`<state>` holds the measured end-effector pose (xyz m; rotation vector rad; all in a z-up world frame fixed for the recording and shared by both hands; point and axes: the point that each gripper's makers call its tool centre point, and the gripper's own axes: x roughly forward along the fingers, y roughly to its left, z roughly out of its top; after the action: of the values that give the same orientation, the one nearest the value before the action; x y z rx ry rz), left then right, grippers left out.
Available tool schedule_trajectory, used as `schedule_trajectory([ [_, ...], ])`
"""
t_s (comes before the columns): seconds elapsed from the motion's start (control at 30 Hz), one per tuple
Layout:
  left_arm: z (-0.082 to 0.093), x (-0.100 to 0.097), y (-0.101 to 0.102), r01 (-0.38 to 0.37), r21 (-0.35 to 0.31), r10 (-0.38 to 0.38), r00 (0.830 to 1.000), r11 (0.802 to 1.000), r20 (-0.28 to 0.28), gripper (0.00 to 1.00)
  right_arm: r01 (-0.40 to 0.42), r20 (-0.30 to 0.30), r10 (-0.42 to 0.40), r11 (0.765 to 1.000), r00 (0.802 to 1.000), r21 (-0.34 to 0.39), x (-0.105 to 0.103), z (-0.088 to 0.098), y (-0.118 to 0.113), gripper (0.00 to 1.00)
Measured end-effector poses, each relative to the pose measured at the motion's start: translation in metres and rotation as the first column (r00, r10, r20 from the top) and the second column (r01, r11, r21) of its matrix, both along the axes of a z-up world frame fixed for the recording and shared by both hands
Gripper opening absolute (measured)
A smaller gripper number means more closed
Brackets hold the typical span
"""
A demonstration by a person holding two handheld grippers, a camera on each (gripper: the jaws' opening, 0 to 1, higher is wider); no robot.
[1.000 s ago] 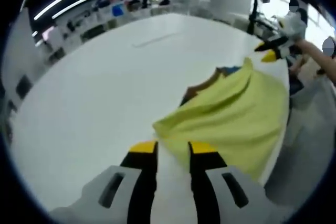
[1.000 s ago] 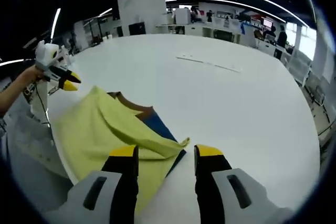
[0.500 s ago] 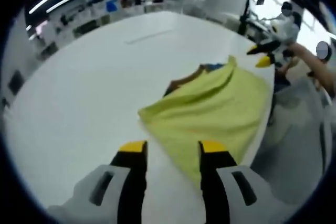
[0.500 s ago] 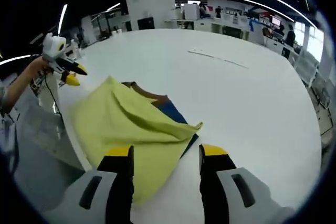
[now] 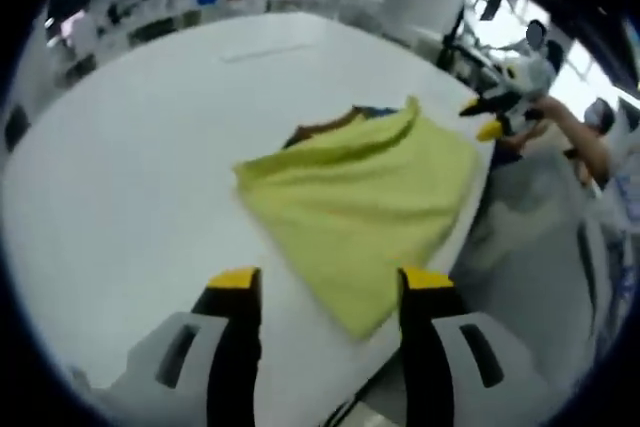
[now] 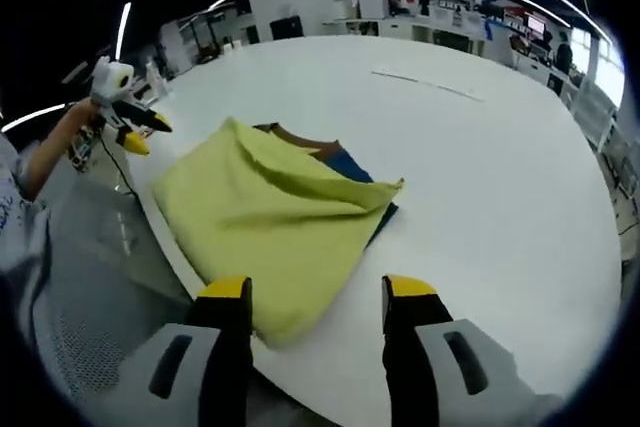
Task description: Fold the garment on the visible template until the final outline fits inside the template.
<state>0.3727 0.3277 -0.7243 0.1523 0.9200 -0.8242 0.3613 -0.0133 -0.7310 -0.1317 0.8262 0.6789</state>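
Observation:
A yellow-green garment (image 5: 360, 207) lies folded near the edge of the white table (image 5: 130, 177), and nothing holds it. Brown and blue parts of the template (image 5: 330, 127) stick out at its far side. My left gripper (image 5: 330, 282) hovers open just short of the cloth, with nothing between its jaws. In the right gripper view the garment (image 6: 270, 212) has one raised fold, and the blue template (image 6: 350, 165) shows beside it. My right gripper (image 6: 316, 289) is open over the cloth's near corner. Each gripper also appears in the other's view, the right gripper (image 5: 497, 97) and the left gripper (image 6: 125, 115).
The table edge (image 6: 180, 267) runs right beside the garment, with a person's grey clothing (image 6: 90, 277) beyond it. A thin strip (image 6: 430, 82) lies far out on the table. Desks and people stand in the background.
Both grippers have pulled back and up from the garment, and their jaws stand wider apart. The cloth corners that were at the jaw tips now lie free.

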Motion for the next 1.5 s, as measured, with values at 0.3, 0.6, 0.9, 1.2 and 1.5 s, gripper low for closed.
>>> schedule_trajectory([
  [0.3, -0.016, -0.023, 0.004, -0.024, -0.022, 0.023, 0.998, 0.999, -0.061, 0.45, 0.019, -0.06, -0.018, 1.0, 0.998, 0.01, -0.026, -0.013, -0.004, 0.46],
  [0.6, -0.026, -0.033, 0.001, -0.067, -0.08, 0.057, 0.991, 0.995, -0.125, 0.32, 0.047, -0.128, -0.04, 0.997, 0.991, 0.055, -0.04, -0.03, 0.002, 0.27],
  [0.9, -0.037, -0.042, 0.003, -0.094, -0.088, 0.08, 0.984, 0.992, -0.159, 0.26, 0.05, -0.173, -0.037, 0.996, 0.984, 0.069, -0.051, -0.042, 0.006, 0.18],
  [1.2, -0.044, -0.052, -0.001, -0.111, -0.105, 0.087, 0.974, 0.988, -0.21, 0.18, 0.041, -0.182, -0.025, 0.995, 0.983, 0.088, -0.049, -0.042, 0.014, 0.11],
  [1.5, -0.048, -0.048, 0.003, -0.151, -0.108, 0.127, 0.971, 0.983, -0.204, 0.09, 0.034, -0.184, -0.017, 0.996, 0.983, 0.086, -0.05, -0.041, 0.014, 0.08],
])
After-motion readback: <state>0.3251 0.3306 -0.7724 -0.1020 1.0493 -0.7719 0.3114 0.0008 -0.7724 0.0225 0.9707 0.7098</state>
